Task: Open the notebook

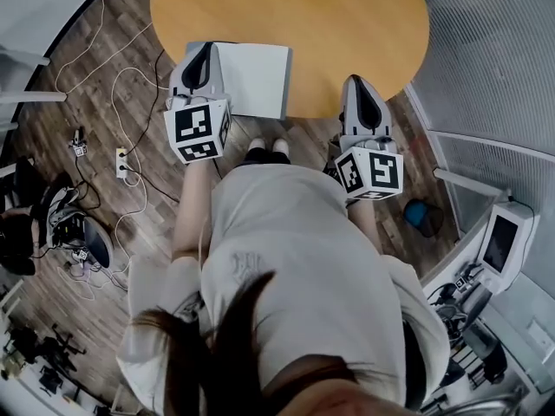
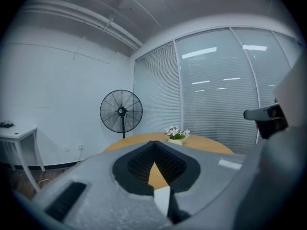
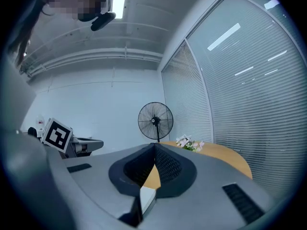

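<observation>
My left gripper (image 2: 154, 145) has its jaws pressed together with nothing in them, and my right gripper (image 3: 155, 146) is the same: 2 closed, empty pairs pointing roughly level across the table (image 1: 347, 24). The notebook (image 1: 253, 78) lies flat, apparently closed, at the table's near edge. My left jaws are above its left side and my right ones off to its right. To open it well, I'd dip 1 closed tip to the cover's free edge, slip under the cover alone, and lift slowly while the other steadies the pages. Which edge is the spine I cannot tell.
</observation>
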Demonstrator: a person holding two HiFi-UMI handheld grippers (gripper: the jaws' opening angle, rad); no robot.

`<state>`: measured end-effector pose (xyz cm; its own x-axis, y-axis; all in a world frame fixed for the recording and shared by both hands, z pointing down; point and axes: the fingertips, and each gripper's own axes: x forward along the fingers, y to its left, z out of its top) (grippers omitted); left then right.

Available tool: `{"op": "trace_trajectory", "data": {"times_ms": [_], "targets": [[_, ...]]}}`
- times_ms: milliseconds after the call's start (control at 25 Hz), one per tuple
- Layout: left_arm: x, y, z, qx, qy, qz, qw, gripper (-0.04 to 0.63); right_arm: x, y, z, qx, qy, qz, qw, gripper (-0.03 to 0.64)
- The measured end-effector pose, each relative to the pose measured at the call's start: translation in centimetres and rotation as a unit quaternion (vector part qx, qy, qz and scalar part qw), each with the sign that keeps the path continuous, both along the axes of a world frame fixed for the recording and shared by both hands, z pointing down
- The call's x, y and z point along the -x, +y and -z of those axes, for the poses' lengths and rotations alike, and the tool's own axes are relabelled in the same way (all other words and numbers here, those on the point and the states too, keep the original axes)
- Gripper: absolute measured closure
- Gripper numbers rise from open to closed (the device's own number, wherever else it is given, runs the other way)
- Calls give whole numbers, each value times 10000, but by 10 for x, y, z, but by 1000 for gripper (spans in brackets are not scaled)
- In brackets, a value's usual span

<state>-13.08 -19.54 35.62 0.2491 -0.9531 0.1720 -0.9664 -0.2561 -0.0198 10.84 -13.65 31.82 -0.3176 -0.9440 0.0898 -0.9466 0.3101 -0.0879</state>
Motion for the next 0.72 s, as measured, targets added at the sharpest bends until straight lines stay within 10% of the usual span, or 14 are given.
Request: {"op": "trace_trajectory", "data": {"times_ms": [720], "targets": [[-92,41,59,-737,87,-575,9956,580,-41,18,24,-288,-196,-61,9994,615]]}}
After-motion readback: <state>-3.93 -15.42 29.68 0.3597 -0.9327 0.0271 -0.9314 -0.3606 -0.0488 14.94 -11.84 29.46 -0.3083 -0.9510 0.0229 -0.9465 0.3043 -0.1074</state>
